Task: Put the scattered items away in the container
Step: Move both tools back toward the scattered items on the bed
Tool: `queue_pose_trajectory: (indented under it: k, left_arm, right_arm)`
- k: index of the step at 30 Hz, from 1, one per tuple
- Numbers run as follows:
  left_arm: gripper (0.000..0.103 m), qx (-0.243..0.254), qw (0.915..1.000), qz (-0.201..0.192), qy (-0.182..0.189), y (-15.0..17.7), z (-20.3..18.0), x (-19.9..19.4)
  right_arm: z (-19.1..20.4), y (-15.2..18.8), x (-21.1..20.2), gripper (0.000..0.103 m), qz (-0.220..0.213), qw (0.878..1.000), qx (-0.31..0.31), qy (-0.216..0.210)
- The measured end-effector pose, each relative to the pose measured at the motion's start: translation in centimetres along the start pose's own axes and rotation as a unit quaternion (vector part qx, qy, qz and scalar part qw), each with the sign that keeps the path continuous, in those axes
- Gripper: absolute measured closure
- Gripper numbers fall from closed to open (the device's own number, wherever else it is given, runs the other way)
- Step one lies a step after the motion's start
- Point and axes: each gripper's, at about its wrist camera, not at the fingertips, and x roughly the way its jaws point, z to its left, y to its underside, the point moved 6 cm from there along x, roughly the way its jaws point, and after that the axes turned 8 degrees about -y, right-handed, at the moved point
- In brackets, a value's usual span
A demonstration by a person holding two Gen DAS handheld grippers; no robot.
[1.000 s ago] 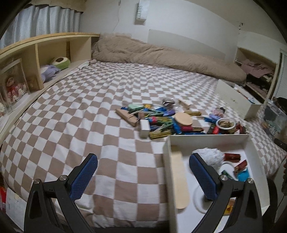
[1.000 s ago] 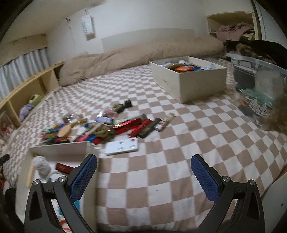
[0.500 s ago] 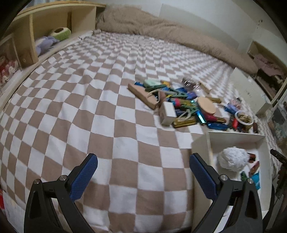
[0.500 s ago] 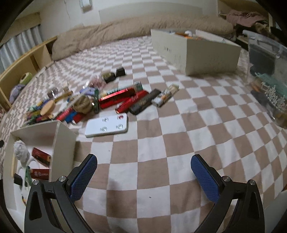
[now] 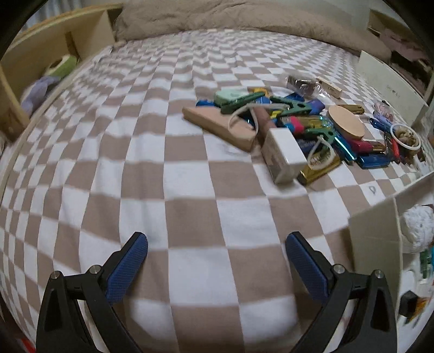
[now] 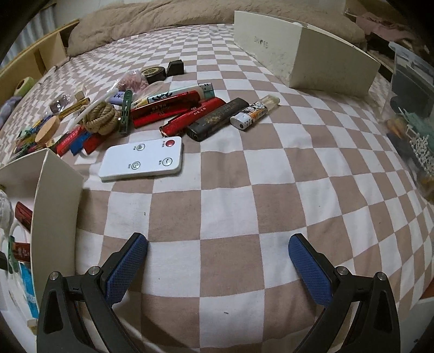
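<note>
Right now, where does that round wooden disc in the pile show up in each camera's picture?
Left wrist view: the round wooden disc lies right of centre, in the upper part, among the coloured clutter.
Right wrist view: the disc sits at the far left, at the pile's left end.
Shared landmark: the coil of tan rope, right of the disc in both views.

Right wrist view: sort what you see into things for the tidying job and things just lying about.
For the job:
- flat white remote control with a red button
- glossy red rectangular case
- black rectangular lighter
- coil of tan rope
- open white cardboard container

Just lying about:
- tall white box at the back
- clear plastic bin
- rumpled beige duvet
</note>
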Motion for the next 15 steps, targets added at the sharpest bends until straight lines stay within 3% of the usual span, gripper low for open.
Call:
queue_pose_trajectory:
  k: [5,15]
  left_arm:
    - [0.000,0.007,1.0000,-0.006,0.002,-1.7,0.7,1.8]
    - [0.000,0.072,0.9972,-0.005,0.020,-5.3,0.1,4.3]
  right_arm:
    - [0.1,-0.1,0.5,0.000,0.006,1.000,0.005,-0.009]
    - [0.1,-0.2,1.1,0.000,0.009,1.000,0.001,0.008]
